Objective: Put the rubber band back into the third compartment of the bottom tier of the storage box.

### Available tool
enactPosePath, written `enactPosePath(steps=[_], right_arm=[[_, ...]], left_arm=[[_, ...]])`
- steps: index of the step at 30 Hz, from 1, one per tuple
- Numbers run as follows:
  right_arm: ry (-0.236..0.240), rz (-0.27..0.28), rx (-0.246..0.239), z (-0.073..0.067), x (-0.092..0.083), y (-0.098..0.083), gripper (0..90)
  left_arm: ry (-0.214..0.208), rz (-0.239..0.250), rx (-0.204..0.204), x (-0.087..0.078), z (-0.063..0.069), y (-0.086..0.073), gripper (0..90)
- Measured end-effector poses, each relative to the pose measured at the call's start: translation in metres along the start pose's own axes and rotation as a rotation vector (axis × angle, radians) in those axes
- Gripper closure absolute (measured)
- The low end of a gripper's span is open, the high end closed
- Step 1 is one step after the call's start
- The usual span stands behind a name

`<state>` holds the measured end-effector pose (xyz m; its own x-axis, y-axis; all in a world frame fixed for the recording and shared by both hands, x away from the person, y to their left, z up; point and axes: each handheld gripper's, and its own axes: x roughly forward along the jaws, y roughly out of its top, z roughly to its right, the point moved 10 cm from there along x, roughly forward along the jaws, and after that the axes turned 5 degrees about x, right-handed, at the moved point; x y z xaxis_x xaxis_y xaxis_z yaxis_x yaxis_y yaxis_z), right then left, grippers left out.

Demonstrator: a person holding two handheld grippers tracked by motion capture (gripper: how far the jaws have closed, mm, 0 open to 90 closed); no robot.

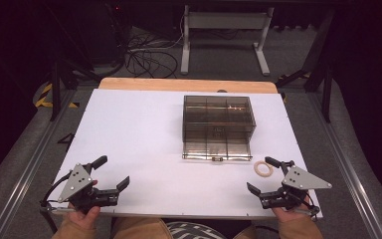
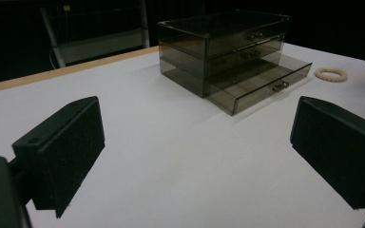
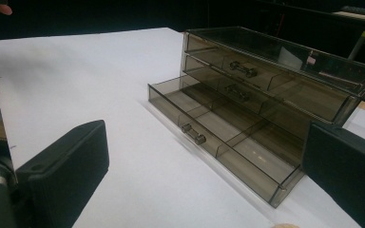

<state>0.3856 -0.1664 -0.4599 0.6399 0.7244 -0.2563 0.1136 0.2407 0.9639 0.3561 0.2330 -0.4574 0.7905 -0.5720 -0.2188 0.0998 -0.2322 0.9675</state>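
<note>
A smoky clear plastic drawer chest (image 1: 218, 119) (image 2: 223, 47) (image 3: 285, 80) stands on the white table top (image 1: 144, 134), right of the middle. Its bottom drawer (image 1: 217, 150) (image 2: 261, 85) (image 3: 223, 137) is pulled out, and nothing shows inside. A small pale ring (image 1: 263, 168) (image 2: 331, 74) lies flat on the table just right of the drawer's front. My left gripper (image 1: 112, 172) rests open at the front left edge, nothing between its jaws. My right gripper (image 1: 264, 174) is open at the front right, its upper jaw tip close beside the ring.
A wooden strip (image 1: 186, 85) runs along the table's far edge. Beyond it stand a white metal frame (image 1: 224, 35) and loose cables (image 1: 149, 57) on the floor. Wide bare table surface lies left of the chest and in front of it.
</note>
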Motion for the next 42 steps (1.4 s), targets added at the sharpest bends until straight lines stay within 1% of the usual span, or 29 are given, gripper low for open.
enactPosePath(steps=[1, 4, 7, 10, 12, 15, 17, 19, 23, 26, 29, 32, 35, 38, 42], right_arm=[[0.000, -0.001, 0.001, 0.000, 0.000, 0.000, 3.1], [-0.003, -0.008, 0.006, 0.001, 0.000, -0.001, 3.7], [-0.003, -0.011, 0.005, 0.000, 0.000, -0.001, 4.6], [-0.004, -0.014, 0.000, 0.000, 0.001, -0.001, 5.4], [-0.003, -0.016, -0.003, -0.001, 0.001, -0.001, 6.0], [-0.004, -0.021, -0.003, -0.001, 0.002, -0.001, 6.8], [-0.002, -0.023, 0.000, -0.001, 0.002, -0.001, 7.2], [-0.004, -0.027, 0.000, -0.001, 0.002, -0.002, 7.6], [-0.012, -0.033, 0.003, 0.001, 0.002, -0.001, 8.2], [-0.038, -0.052, 0.027, 0.007, 0.003, 0.000, 8.1], [-0.070, -0.070, 0.025, 0.015, 0.004, 0.001, 8.6], [-0.091, -0.074, 0.028, 0.024, 0.003, 0.005, 8.6], [-0.105, -0.079, 0.050, 0.033, 0.002, 0.007, 8.6], [-0.118, -0.084, 0.063, 0.041, 0.003, 0.008, 8.6], [-0.128, -0.095, 0.076, 0.049, 0.005, 0.009, 8.6]], left_arm=[[0.002, 0.004, -0.004, 0.000, 0.000, 0.000, 4.7], [0.008, 0.005, 0.002, 0.000, 0.000, 0.000, 4.9], [0.021, 0.002, 0.018, -0.001, -0.002, 0.000, 5.1], [0.021, 0.002, 0.025, -0.001, -0.002, 0.000, 5.4], [0.022, 0.003, 0.022, -0.001, -0.002, 0.000, 5.4], [0.018, 0.010, 0.006, -0.002, -0.001, 0.000, 5.3], [0.016, 0.015, 0.008, -0.002, -0.002, 0.001, 5.4], [0.022, 0.013, 0.002, -0.002, -0.003, 0.000, 5.4], [0.030, 0.007, 0.005, -0.001, -0.003, -0.001, 5.6], [0.037, 0.008, 0.008, -0.001, -0.003, 0.000, 5.7], [0.038, 0.005, 0.014, 0.000, -0.003, -0.001, 5.6], [0.041, 0.003, 0.012, 0.000, -0.003, -0.001, 5.7], [0.043, 0.000, 0.012, 0.000, -0.004, -0.002, 5.7], [0.060, -0.008, 0.009, 0.001, -0.006, -0.003, 5.8], [0.056, -0.005, -0.006, 0.001, -0.007, -0.003, 5.8]])
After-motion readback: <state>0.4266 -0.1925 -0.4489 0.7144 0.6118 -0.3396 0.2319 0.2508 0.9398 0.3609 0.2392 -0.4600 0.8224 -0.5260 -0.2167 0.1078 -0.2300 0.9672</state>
